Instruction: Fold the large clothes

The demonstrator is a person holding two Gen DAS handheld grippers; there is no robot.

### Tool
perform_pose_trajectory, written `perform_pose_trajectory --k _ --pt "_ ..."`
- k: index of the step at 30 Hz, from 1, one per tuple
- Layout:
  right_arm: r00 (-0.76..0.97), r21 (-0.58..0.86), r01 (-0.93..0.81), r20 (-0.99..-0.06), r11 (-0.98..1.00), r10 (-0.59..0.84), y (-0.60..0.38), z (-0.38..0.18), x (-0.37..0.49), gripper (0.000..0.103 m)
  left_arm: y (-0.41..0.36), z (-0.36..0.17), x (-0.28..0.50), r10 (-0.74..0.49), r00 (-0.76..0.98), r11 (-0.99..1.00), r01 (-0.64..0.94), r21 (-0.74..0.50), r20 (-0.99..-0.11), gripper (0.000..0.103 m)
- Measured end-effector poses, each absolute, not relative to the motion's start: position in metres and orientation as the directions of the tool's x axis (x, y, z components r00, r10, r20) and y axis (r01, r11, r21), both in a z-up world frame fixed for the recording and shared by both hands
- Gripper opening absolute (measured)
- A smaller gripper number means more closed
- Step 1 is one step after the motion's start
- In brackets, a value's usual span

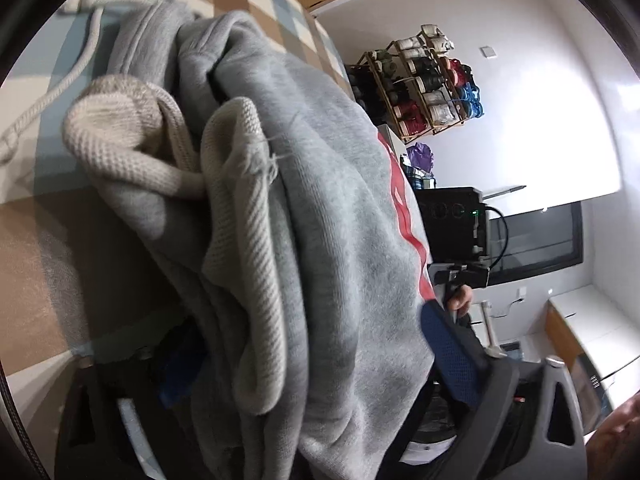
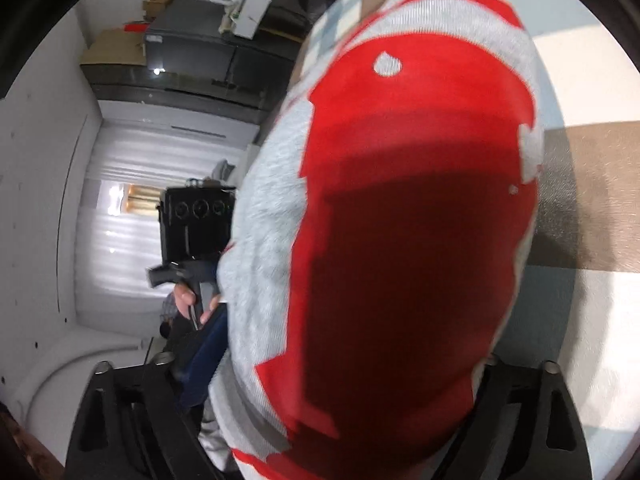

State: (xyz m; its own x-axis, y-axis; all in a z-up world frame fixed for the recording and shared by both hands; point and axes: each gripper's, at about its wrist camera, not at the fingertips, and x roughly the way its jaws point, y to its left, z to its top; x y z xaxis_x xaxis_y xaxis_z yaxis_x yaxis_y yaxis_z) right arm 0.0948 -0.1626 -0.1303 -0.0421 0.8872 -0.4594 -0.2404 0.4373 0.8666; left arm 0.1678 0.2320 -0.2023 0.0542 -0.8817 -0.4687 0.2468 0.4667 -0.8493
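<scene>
- We see the grey hoodie (image 1: 328, 208) bunched thick between both tongs, lifted above the checked surface (image 1: 48, 208) for a fold.
- Left tongs (image 1: 320, 392) and right tongs (image 2: 320, 420) each clamp a wide wad of it.

Bright glare — blurred, fisheye-warped edges
</scene>
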Motion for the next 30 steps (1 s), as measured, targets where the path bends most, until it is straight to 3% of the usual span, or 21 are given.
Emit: perform_pose_trajectory --k 3,4,14,22,30 --pt "0.014 0.870 -0.255 -0.433 0.422 0.902 -0.174 -0.124 0.085 0.071 0.240 -0.207 0.168 -0.875 0.080 0.483 0.199 -0.853 -0.477 0.045" --pt "0.020 0.861 -0.277 -0.439 0.426 0.898 -0.176 -0.123 0.082 0.071 0.244 -0.210 0.167 -0.882 0.084 0.472 0.181 -0.863 -0.464 0.042" --pt "0.064 0.840 -0.337 -0.431 0.426 0.900 -0.179 -0.109 0.063 0.069 0.220 -0.196 0.158 -0.894 0.100 0.448 0.217 -0.867 -0.437 0.043" --pt "0.082 0.829 -0.292 -0.476 0.478 0.876 -0.165 -0.119 0.074 0.072 0.223 -0.205 0.168 -0.864 0.103 0.504 0.172 -0.847 -0.493 0.043" --pt "0.090 0.812 -0.255 -0.521 0.526 0.849 -0.148 -0.124 0.077 0.097 0.222 -0.205 0.169 -0.857 0.094 0.515 0.168 -0.841 -0.506 0.043"
